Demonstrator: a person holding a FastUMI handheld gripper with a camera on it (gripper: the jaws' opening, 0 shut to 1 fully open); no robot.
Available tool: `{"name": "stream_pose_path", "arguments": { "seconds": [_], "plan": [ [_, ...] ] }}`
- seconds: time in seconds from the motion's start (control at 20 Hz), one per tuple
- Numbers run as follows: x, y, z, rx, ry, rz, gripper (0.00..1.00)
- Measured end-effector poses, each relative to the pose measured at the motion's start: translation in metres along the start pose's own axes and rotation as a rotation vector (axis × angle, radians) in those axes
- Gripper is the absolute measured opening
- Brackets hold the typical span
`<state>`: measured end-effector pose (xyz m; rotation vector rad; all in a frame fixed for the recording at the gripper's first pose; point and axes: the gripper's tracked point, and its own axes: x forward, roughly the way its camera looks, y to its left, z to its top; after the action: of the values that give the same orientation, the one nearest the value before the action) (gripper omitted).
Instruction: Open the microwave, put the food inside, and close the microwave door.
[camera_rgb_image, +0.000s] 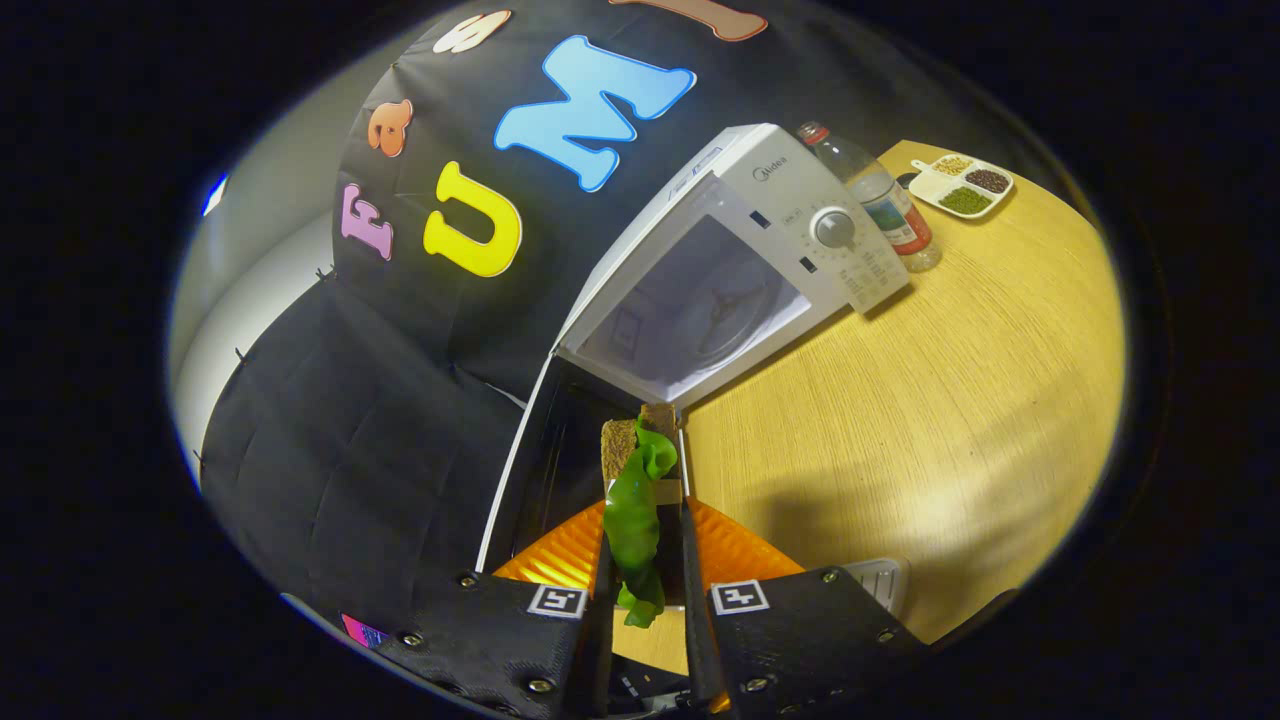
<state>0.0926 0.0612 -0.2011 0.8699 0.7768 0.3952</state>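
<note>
While my gripper (645, 560) clamps the sandwich (638, 500), the microwave (720, 270) stands open mid-frame.
Both fingers press the sandwich between them low in the frame; its long axis runs along them, pointing at the open door (540, 470) and cavity above.

The bench (950, 400) looks like pale, matt wood grain. The microwave (770, 190) is smooth white plastic. Between the matt black tongs (645, 600), the sandwich's (640, 480) lettuce looks glossy, its bread rough.
</note>
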Motion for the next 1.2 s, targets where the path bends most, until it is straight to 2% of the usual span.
{"name": "stream_pose_path", "arguments": {
  "seconds": [0.25,0.65,1.05,1.2],
  "plan": [
    [0.045,-0.006,0.034,0.013,-0.108,-0.013,0.30],
    [0.115,-0.030,0.061,0.027,-0.190,-0.058,0.31],
    [0.177,-0.044,0.107,0.090,-0.345,-0.060,0.31],
    [0.200,-0.046,0.118,0.072,-0.399,-0.061,0.30]
  ]
}}
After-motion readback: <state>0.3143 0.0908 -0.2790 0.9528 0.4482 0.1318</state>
